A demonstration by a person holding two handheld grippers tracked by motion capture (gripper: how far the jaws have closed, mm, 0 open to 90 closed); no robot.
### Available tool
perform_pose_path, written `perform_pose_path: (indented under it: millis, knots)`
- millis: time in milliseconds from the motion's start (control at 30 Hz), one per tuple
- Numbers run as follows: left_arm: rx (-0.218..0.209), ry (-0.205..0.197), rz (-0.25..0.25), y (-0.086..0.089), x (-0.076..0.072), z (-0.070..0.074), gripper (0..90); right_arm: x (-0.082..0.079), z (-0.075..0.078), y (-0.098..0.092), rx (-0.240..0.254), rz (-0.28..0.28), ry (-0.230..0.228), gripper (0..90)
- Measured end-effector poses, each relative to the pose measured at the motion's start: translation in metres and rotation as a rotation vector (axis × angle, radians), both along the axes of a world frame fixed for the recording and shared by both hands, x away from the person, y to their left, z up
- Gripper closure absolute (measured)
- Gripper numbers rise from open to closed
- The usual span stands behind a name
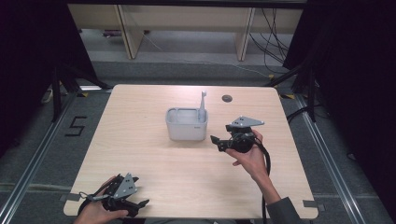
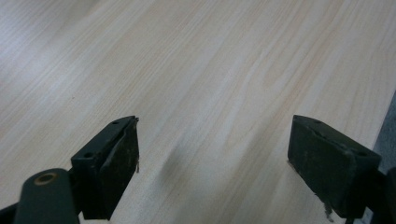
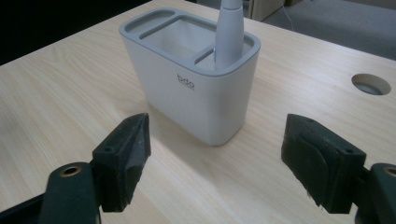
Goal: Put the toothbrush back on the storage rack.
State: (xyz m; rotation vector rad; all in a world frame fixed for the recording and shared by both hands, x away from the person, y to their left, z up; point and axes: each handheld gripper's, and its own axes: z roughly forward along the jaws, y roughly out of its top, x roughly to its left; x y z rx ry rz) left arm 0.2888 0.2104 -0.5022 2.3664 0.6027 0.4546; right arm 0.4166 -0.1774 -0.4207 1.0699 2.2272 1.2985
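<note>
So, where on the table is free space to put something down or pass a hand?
The table is bare to the left of the grey holder, and across the wide strip between the holder and the near edge. It is tight at the holder's right side, where the right tool sits close, and at the near left corner, where the left tool rests. The cable hole lies behind.

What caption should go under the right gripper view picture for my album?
Open right gripper faces a white holder with a white handle standing in its small compartment, on a wooden table.
</note>
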Motion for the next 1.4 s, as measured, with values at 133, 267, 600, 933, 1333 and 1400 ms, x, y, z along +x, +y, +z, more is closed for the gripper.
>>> perform_pose_path:
  millis: [133, 267, 600, 933, 1333, 1400]
  knots:
    - [-0.003, 0.0, -0.001, 0.0, 0.0, 0.0, 16.3, -0.004, -0.004, -0.002, -0.008, 0.023, -0.01, 24.3]
    - [-0.002, -0.001, -0.001, 0.0, 0.0, 0.0, 16.3, -0.01, -0.009, -0.001, -0.007, 0.022, 0.014, 24.1]
    - [-0.004, -0.001, -0.001, 0.0, 0.0, 0.0, 16.3, -0.021, -0.019, -0.003, -0.022, 0.032, 0.014, 24.1]
    - [-0.005, -0.001, -0.001, 0.0, 0.0, 0.0, 16.3, -0.032, -0.033, -0.01, -0.01, 0.017, 0.046, 24.0]
    - [-0.004, -0.002, 0.001, 0.0, 0.0, 0.0, 16.3, -0.041, -0.044, -0.016, -0.024, 0.008, 0.075, 23.6]
    - [0.011, -0.006, -0.004, 0.001, 0.0, 0.001, 16.3, -0.042, -0.047, -0.017, -0.019, 0.015, 0.076, 23.4]
